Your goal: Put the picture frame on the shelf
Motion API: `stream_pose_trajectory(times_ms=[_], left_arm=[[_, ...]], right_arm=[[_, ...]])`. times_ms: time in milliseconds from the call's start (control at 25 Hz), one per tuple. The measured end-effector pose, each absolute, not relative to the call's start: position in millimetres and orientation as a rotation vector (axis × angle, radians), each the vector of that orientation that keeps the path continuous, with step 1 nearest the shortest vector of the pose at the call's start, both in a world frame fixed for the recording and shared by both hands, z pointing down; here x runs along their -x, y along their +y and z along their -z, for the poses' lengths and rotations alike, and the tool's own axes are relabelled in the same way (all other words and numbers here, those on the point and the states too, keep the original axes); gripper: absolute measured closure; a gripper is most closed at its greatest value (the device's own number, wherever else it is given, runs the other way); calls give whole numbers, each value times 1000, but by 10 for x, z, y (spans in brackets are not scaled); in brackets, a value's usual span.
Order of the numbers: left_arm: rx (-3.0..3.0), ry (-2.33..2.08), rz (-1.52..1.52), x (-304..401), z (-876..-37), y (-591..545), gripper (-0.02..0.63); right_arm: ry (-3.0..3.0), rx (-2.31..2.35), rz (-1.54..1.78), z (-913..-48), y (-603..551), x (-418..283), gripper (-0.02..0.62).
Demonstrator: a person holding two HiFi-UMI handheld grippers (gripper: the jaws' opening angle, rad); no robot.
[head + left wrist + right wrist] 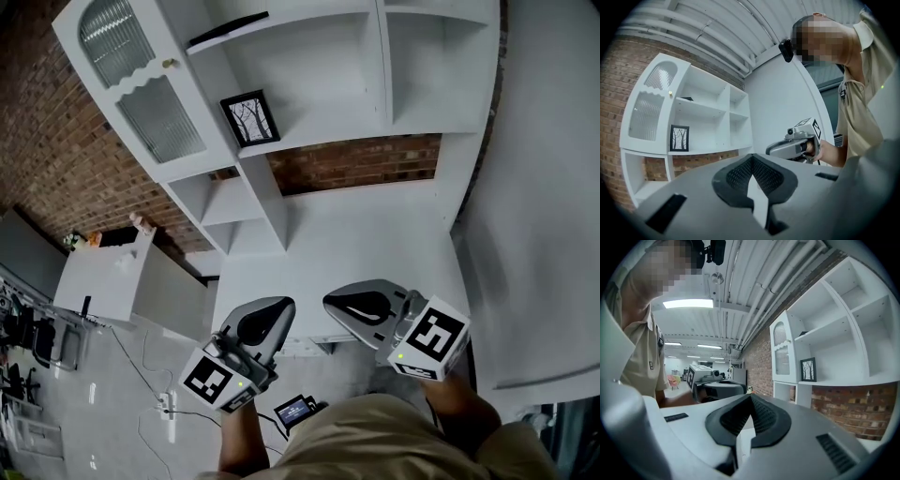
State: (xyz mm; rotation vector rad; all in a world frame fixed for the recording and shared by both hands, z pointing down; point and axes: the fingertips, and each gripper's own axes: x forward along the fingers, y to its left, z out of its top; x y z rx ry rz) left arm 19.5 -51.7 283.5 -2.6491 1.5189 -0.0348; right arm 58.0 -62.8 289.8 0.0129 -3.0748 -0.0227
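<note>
Head view: one picture frame (250,118) shelved; left gripper (281,307), right gripper (336,303) shut.

No readable text, label, brand or number on anything in view.

Even, cool ceiling-strip light; both gripper views fisheye-warped with black corners, near parts soft.

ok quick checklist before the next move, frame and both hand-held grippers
1. picture frame standing upright on the shelf: ok
2. left hand-held gripper shut, nothing between its jaws: ok
3. right hand-held gripper shut, nothing between its jaws: ok
4. both grippers apart from the shelf and the frame: ok
5. frame set well back from the shelf's front edge: cannot tell
</note>
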Motion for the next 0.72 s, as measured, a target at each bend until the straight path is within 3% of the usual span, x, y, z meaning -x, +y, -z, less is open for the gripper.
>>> stream_pose_trajectory(times_ms=[720], left_arm=[[2763, 1402, 19, 163, -2803, 86, 600]], right_arm=[[-3040, -143, -7, -2784, -44, -228, 592]])
